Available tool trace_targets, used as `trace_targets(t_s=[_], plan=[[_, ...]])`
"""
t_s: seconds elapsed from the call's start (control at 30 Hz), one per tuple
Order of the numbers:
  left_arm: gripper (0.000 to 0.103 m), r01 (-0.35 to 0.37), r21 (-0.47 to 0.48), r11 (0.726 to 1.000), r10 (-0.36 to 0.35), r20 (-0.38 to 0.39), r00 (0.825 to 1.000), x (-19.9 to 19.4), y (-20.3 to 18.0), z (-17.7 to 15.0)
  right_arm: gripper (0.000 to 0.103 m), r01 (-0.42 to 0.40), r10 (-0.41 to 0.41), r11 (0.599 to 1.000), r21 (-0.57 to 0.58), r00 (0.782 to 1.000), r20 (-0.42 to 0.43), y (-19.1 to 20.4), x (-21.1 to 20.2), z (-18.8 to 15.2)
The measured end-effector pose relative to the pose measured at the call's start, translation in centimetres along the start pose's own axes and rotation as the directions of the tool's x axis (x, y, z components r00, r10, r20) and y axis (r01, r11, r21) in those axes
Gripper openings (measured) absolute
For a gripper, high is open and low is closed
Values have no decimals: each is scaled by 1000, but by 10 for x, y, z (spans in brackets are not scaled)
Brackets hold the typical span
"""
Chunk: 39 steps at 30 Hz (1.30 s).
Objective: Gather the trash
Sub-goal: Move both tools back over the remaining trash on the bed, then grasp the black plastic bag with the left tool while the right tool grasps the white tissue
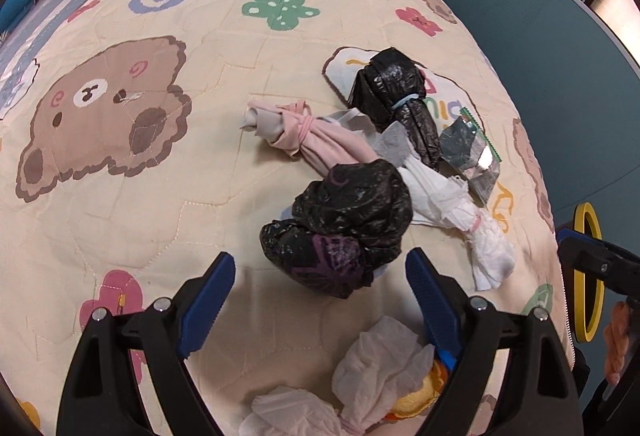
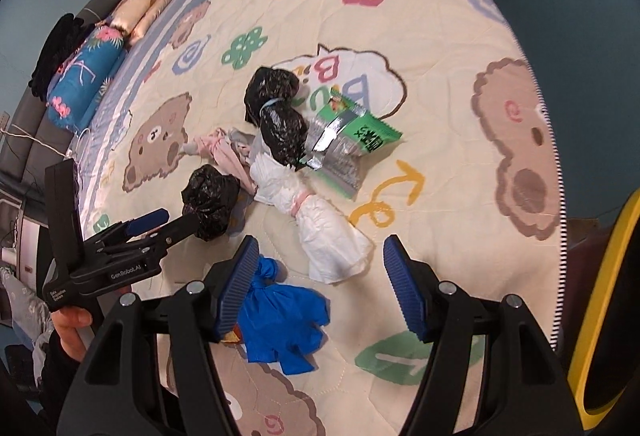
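Two tools: left tool and right tool held open, empty.
Trash: black bag and white wad left near on bed.

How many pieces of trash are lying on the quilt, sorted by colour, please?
Black plastic bundles: 2
White bundles and tissues: 3
Pink bundle: 1
Blue glove: 1
Green and silver wrapper: 1
Yellow-orange item under a tissue: 1
Total: 9
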<state>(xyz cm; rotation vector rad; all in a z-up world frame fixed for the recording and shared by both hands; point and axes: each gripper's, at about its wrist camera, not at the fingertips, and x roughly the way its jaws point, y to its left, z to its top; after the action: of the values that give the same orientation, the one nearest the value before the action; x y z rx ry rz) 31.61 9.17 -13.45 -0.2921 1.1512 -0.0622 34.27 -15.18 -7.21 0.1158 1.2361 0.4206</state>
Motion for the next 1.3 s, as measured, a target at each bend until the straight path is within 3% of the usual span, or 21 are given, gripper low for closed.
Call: trace_targets(t_s=[0.53, 0.77, 0.83, 0.87, 0.9, 1.17, 1.3], plan=[[83, 31, -4, 1000, -31, -26, 999, 26, 8, 7, 61, 31, -32, 999, -12, 995, -98, -1, 63, 12], [64, 53, 20, 998, -52, -43, 998, 36, 5, 7, 56, 46, -49, 999, -24, 992, -119, -1, 79, 15], [50, 64, 30, 997, -63, -50, 997, 36, 3, 6, 52, 60, -64, 997, -41, 991, -121, 1, 81, 15], [42, 63, 35, 997, -61, -52, 997, 36, 2, 6, 47, 65, -71, 997, -49, 990, -121, 2, 82, 14], [39, 55, 43, 998, -53, -53, 997, 36, 1, 5, 39, 64, -71, 997, -53, 990, -124, 2, 83, 14], [36, 53, 42, 998, -50, -54, 997, 32, 1, 3, 18, 72, -82, 994, -81, 988, -130, 8, 84, 12], [36, 66, 33, 997, -64, -53, 997, 24, 3, 1, 15, 76, -83, 994, -80, 992, -97, 11, 72, 10]])
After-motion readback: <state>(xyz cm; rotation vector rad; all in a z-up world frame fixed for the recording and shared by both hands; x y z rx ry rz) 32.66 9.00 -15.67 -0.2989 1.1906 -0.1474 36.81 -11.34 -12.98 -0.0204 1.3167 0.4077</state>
